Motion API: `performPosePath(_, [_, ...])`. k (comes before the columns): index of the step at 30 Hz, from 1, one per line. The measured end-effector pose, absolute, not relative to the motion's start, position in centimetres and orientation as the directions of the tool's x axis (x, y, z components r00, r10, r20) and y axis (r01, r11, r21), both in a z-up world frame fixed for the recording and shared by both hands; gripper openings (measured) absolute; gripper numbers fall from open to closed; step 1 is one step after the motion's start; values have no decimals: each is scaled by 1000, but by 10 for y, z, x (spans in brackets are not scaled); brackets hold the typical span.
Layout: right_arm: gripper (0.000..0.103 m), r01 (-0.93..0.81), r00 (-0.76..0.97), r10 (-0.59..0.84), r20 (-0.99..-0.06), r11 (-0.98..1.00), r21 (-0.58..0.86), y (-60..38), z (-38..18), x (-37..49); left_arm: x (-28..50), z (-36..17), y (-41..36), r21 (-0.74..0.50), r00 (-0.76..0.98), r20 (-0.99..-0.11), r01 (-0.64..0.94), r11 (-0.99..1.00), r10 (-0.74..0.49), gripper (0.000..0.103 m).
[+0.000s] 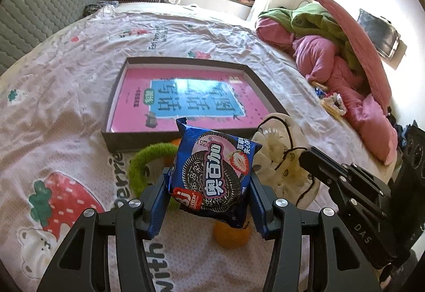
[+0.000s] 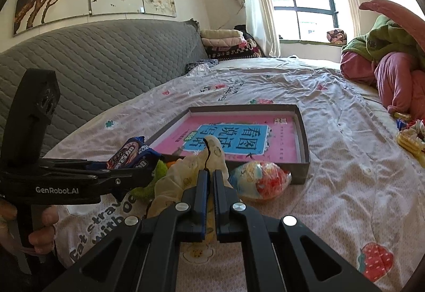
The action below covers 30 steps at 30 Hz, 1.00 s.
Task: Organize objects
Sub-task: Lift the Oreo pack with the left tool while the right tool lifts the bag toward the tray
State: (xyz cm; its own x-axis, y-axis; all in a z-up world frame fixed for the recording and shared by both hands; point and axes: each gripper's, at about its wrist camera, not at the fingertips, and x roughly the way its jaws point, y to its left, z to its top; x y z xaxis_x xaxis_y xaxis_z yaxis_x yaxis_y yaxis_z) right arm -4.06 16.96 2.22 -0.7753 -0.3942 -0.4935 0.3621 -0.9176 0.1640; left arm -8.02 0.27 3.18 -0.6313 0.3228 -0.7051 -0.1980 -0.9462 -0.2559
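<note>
A blue cookie packet (image 1: 212,175) printed with a dark biscuit and red strawberry is seen between the black left gripper (image 1: 211,201) fingers; ahead, a pink-and-blue book (image 1: 186,100) is framed by a grey tray (image 1: 138,138); a strawberry-patterned pale sheet (image 1: 66,111) is spread beneath

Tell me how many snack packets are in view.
2 that are clear: the blue cookie packet held in the left gripper, and the colourful packet lying against the box. Others may be hidden.
</note>
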Motion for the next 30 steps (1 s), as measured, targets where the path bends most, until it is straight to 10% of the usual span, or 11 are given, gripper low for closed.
performPosePath(30, [4,363,-818,-382,-430,-923,130,173,42,-72,-118,55,-2,-189,-702,-658,-193,-963,270,55])
